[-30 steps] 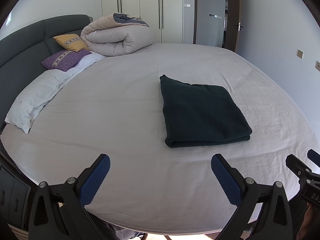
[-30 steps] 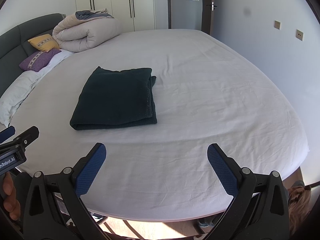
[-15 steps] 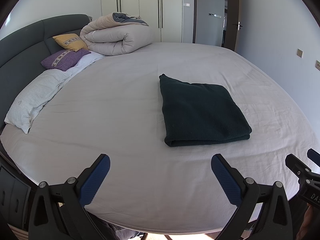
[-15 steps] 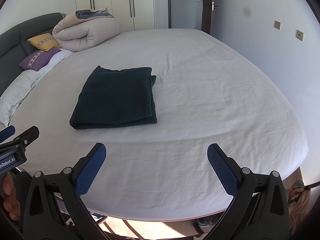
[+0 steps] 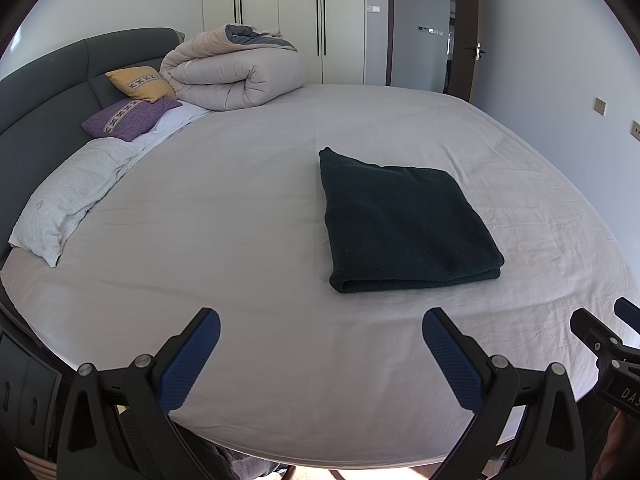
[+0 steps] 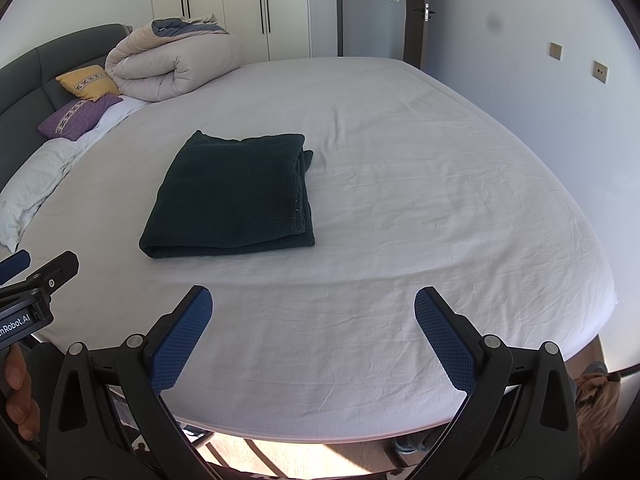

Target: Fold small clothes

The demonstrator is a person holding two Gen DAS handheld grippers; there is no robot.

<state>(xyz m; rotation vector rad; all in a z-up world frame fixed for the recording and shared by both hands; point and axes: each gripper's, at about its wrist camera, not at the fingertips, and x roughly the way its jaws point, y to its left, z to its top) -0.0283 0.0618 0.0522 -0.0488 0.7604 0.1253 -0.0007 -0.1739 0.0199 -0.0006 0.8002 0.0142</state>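
Folded dark garment [image 5: 404,220] alone mid-bed [image 5: 240,240], rolled duvet [image 5: 236,76] far behind; both grippers' fingers [image 5: 190,360] apart, empty.

both views have drifted a touch, shifting the folded dark garment [image 5: 404,224] slightly in frame.

A dark green folded knit garment [image 5: 404,220] lies on a pale lilac-white bed sheet [image 5: 224,240]. At ten o'clock sit a mustard-yellow cushion [image 5: 140,83] and a purple cushion [image 5: 128,118], each crossed by a pale patterned band, before a dark grey padded headboard [image 5: 52,92]. A beige rolled duvet [image 5: 236,76] shows a grey-blue lining. Both tongs, left [image 5: 320,354] and right [image 6: 313,336], are black with textured blue pads [image 6: 182,340].
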